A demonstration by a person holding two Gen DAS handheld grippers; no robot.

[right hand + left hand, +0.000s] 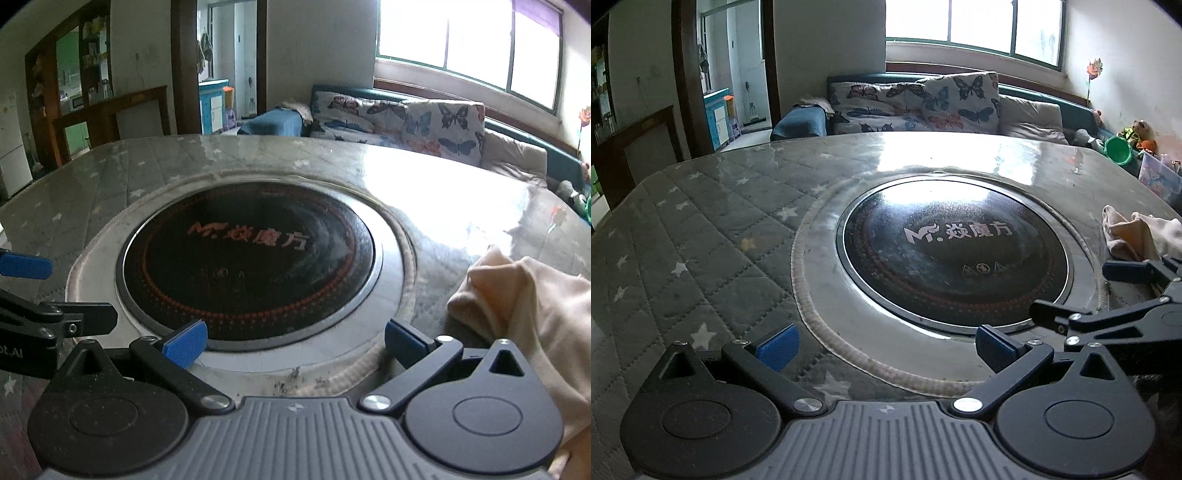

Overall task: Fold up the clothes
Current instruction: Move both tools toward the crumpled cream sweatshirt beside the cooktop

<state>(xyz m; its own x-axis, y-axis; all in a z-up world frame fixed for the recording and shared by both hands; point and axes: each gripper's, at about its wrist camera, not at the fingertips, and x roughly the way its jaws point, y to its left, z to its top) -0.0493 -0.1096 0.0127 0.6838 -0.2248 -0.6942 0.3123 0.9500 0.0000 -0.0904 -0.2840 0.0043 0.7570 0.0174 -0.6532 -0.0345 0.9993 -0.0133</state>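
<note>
The table [701, 229] is covered by a grey quilted cloth [683, 258] printed with pale stars, under a glossy clear sheet that catches the window glare. A round cutout in the cloth frames a black glass cooktop [956, 254] with a metal rim, set in the middle. A crumpled cream garment [524, 306] lies on the table's right side, just beside the cutout.

1. A wide green-framed window [975, 26] floods the room with bright daylight.
2. Beneath it stands a teal sofa [1045, 96] with butterfly-print cushions [916, 103].
3. A dark wooden door frame [687, 74] opens onto a room holding a blue cabinet [716, 114].
4. The walls are white [827, 33].
</note>
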